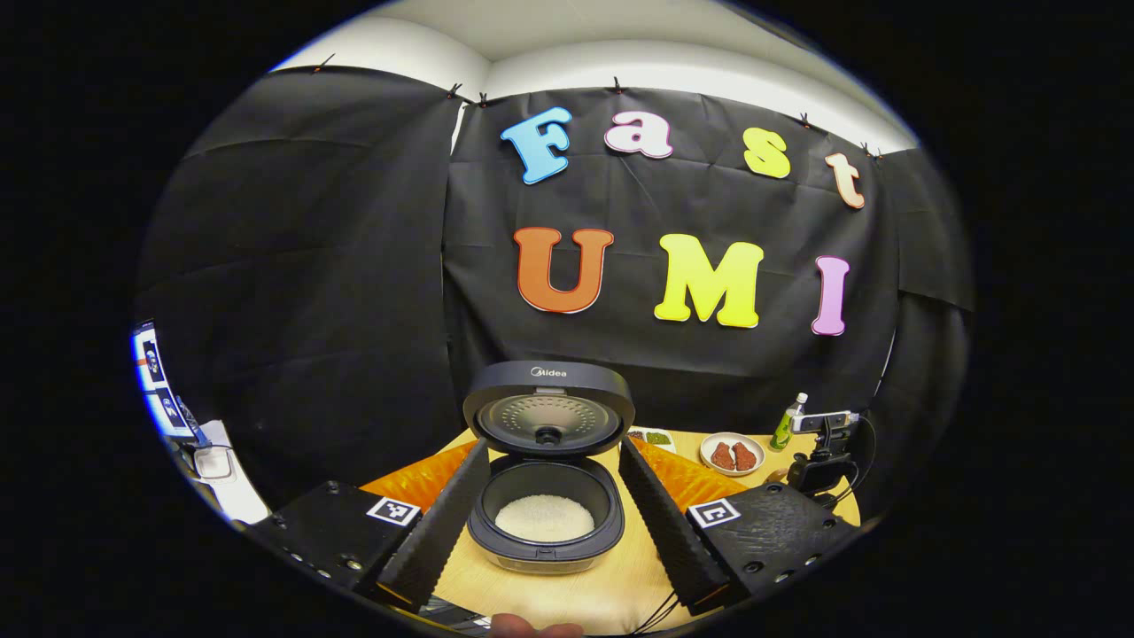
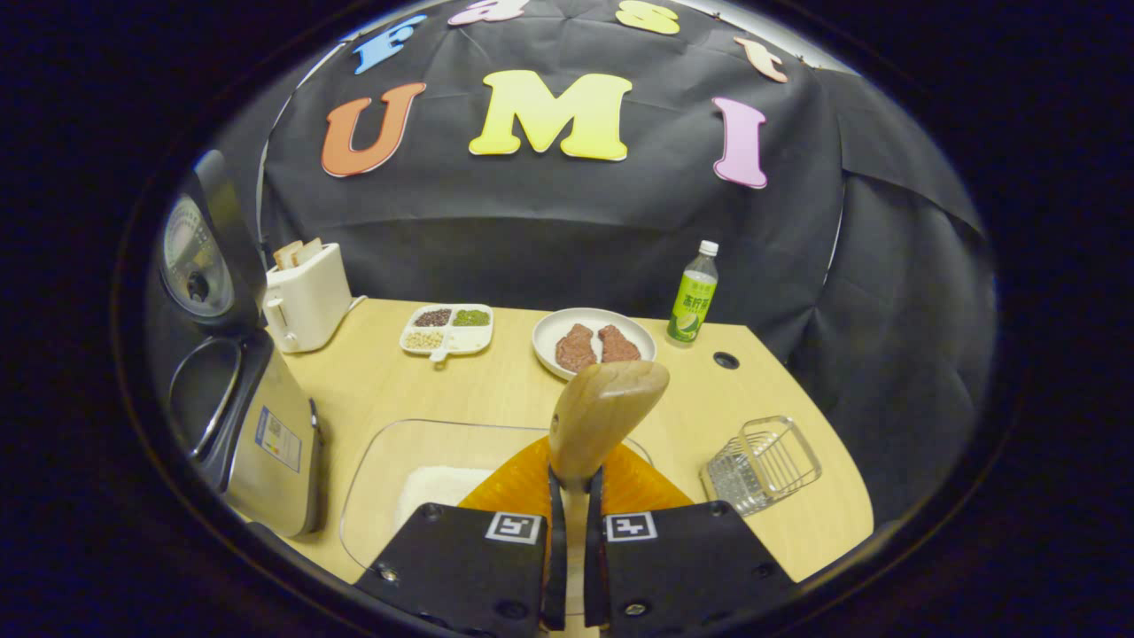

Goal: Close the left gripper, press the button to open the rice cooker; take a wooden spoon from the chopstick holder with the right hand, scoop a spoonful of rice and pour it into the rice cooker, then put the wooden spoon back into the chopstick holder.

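Two tongs seen, left tongs (image 1: 549, 518) spread wide before open cooker (image 1: 547, 478), right tongs (image 2: 574, 532) clamped on spoon (image 2: 602, 416) above rice tray (image 2: 390, 478).

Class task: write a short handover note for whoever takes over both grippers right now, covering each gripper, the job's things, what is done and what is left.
Left gripper: open, in front of the rice cooker.
Right gripper: shut on the wooden spoon, bowl up, above the glass dish of rice.
Chopstick holder: wire basket on the table, to the spoon's right.
Done: cooker lid open, spoon taken; rice already lies in the pot.
Left: return the spoon to the holder, after a scoop if none was poured.
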`<state>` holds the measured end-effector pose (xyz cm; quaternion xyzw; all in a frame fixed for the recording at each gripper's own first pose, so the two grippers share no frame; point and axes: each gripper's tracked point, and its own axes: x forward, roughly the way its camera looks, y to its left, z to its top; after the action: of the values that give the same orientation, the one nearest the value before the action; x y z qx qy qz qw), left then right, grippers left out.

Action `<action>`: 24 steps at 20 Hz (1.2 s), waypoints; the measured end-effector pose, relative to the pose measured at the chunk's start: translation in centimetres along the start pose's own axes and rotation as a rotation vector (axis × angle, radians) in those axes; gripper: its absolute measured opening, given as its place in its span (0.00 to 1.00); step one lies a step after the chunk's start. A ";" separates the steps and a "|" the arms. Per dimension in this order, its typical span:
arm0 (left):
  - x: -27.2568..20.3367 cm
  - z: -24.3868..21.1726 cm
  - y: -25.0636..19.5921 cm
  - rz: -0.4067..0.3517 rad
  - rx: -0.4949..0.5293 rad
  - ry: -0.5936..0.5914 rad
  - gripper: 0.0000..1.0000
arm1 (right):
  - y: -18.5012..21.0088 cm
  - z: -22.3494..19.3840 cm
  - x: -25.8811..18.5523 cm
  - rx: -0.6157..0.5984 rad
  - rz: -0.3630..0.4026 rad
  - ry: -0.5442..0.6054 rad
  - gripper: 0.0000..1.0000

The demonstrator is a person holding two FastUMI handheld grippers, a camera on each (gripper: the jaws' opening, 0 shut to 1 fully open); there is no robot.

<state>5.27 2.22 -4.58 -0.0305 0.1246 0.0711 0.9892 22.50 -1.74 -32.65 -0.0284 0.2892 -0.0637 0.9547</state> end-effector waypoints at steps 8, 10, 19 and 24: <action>-0.7 -0.9 1.0 0.023 0.031 0.042 0.95 | 6.6 -0.6 -0.3 0.228 0.262 0.065 0.13; -0.7 -0.9 0.8 0.023 0.024 0.039 0.95 | 7.1 -0.6 -0.3 0.267 0.321 0.085 0.13; -1.2 -0.5 -1.8 -0.010 0.038 0.022 0.95 | 4.9 -1.8 -1.3 0.609 0.444 0.229 0.13; -1.5 -0.7 -3.5 -0.029 0.040 0.023 0.95 | 2.5 -2.2 -1.5 0.797 0.492 0.269 0.13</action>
<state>4.22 -1.45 -4.72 -0.0131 0.1368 0.0539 0.9890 20.28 0.86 -33.85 0.4172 0.3612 0.0550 0.8321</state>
